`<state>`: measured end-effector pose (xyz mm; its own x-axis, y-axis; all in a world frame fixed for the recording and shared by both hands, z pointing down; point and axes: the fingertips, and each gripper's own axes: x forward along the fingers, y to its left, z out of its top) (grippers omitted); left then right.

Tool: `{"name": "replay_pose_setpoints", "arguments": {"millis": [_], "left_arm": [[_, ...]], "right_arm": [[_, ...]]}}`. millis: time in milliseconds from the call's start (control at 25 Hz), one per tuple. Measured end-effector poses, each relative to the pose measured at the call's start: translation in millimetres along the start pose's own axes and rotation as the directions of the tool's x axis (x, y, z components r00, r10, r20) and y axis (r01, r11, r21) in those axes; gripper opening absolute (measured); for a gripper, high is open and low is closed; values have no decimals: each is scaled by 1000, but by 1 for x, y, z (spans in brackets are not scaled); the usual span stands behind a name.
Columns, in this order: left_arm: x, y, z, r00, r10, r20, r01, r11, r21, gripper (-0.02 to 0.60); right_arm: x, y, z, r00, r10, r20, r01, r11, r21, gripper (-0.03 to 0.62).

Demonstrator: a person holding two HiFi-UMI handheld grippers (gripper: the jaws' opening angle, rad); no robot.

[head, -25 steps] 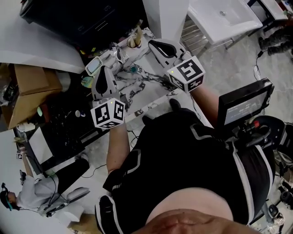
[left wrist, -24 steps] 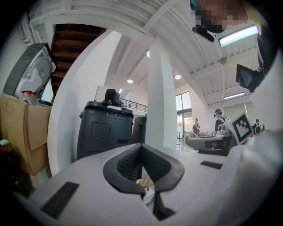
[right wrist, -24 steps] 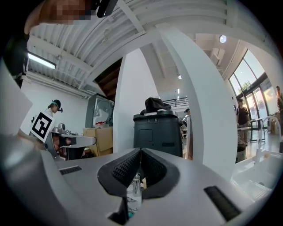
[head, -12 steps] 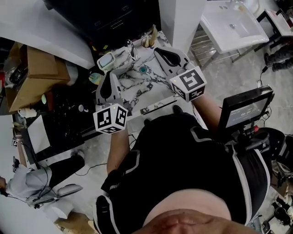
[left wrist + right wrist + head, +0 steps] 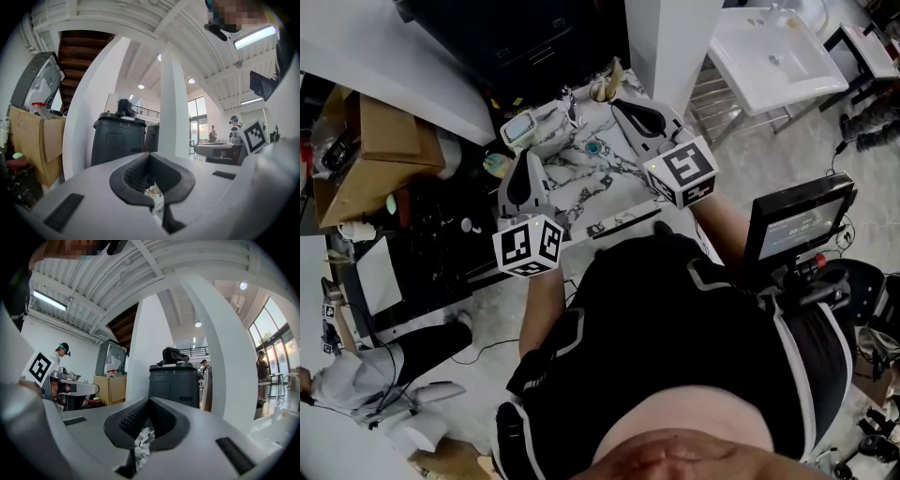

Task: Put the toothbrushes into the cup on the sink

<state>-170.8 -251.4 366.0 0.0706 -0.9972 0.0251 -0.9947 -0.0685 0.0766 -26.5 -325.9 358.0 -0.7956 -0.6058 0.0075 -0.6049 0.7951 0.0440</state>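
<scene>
The left gripper (image 5: pixel 528 157) is clenched on nothing, its jaws pressed together over the 8 o'clock side of the marbled tabletop (image 5: pixel 579 169). The right gripper (image 5: pixel 621 105) is likewise clenched and empty, over the 2 o'clock side. The cup (image 5: pixel 601 91) stands at the tabletop's 12 o'clock edge, just beside the right gripper's tip. A pale stick (image 5: pixel 617 67) rises from it, too small to identify. The faucet (image 5: pixel 570 101) stands at the cup's 9 o'clock.
</scene>
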Motion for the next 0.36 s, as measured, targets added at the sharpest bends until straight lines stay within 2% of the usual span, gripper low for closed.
{"name": "replay_pose_setpoints", "arguments": {"millis": [360], "left_arm": [[-2,6,-3,1000,25,1,-25,1000,1,5]], "right_arm": [[1,1,-4,1000,7,-14,-7,1000,-5,21]]}}
